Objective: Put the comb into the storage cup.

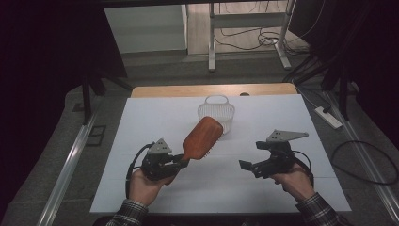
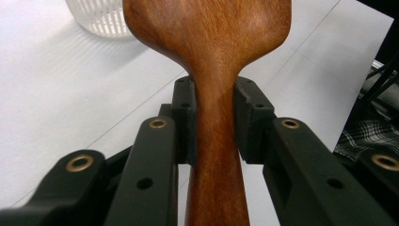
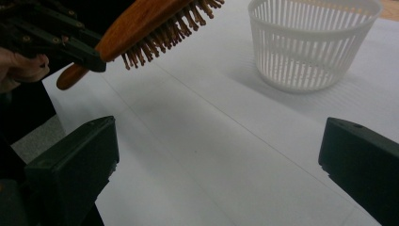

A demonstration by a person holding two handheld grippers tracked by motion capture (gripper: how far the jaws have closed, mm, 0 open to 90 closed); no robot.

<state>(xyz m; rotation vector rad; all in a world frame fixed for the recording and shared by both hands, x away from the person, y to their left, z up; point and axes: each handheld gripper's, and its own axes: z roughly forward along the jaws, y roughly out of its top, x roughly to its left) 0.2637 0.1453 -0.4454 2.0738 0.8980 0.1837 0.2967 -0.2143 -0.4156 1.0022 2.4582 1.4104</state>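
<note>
Gripping the hairbrush (image 2: 211,70) by its handle, the left gripper (image 1: 181,161) lifts it toward the basket (image 1: 217,113) ahead of its jaws; the right gripper (image 1: 248,165) waits, jaws wide apart, above the bench (image 1: 282,117).

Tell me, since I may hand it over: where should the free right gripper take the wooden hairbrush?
Probably the edges of the paddle head of the hairbrush, approached from its own side: the left gripper fills the narrow handle, and the bristles face down. The right gripper is open.

Wooden hairbrush (image 1: 202,139) (bristles seemingly downward), tilted aloft
</note>
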